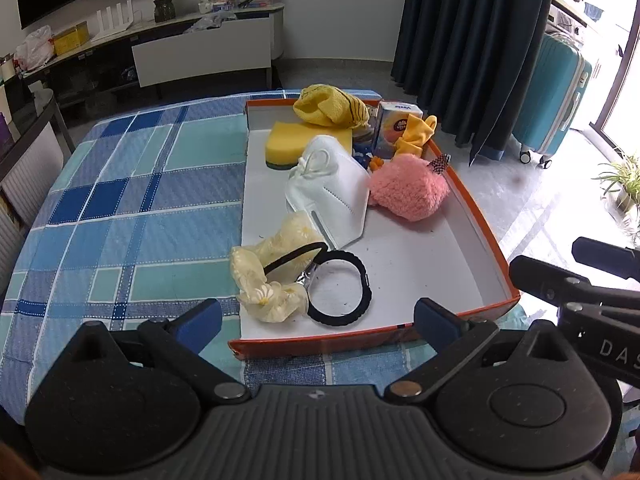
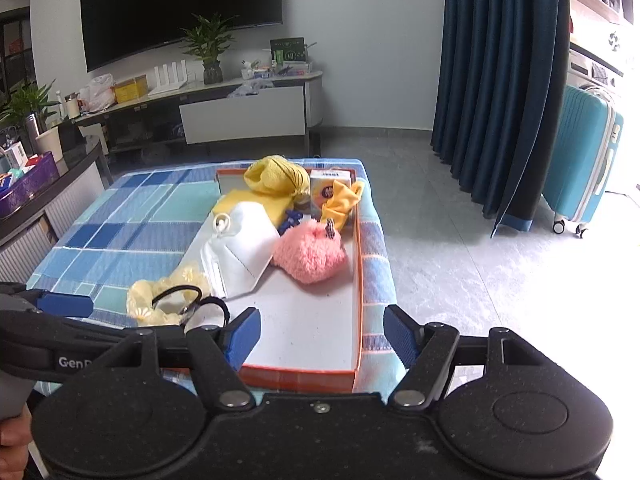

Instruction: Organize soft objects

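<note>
Well beyond both empty jaws, pale yellow scrunchie [image 1: 268, 276] in orange tray [image 1: 476, 208].

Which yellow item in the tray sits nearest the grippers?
The pale yellow floral scrunchie, draped over the tray's near left edge beside the black hair ties. The sponge, knit hat and yellow cloth lie at the far end.

Orange-rimmed tray [image 1: 476, 216]: near-right floor lying bare and passable. Far end crowding with sponge [image 1: 286, 142], yellow cloth [image 1: 332, 106], tissue pack [image 1: 394, 128]. White mask [image 1: 336, 196] and pink plush [image 1: 406, 192] blocking the middle. Pale scrunchie [image 1: 264, 276] and black hair ring [image 1: 340, 288] occupying the near-left corner. Plaid cloth [image 1: 120, 200] left of tray lying clear.
</note>
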Demonstrator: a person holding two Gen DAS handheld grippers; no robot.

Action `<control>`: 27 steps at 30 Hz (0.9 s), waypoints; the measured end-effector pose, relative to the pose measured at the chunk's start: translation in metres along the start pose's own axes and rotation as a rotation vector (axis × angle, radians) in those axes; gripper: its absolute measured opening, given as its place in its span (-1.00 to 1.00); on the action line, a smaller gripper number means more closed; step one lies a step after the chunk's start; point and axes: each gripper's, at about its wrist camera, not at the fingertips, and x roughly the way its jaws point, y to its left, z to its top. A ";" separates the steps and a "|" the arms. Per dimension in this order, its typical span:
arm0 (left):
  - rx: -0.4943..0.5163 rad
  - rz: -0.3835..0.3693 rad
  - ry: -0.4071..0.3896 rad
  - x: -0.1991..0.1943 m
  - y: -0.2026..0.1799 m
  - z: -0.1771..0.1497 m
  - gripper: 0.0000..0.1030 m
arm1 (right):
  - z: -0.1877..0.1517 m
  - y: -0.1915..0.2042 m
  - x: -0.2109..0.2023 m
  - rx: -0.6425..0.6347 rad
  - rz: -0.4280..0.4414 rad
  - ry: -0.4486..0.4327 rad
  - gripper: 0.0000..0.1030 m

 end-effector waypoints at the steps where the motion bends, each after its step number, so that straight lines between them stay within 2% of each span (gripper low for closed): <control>1: 0.003 0.004 -0.004 -0.001 0.000 -0.001 1.00 | -0.002 0.000 0.001 0.003 -0.003 0.007 0.57; 27: 0.018 0.017 0.025 0.010 -0.002 -0.008 1.00 | -0.005 0.000 0.010 -0.001 -0.010 0.049 0.60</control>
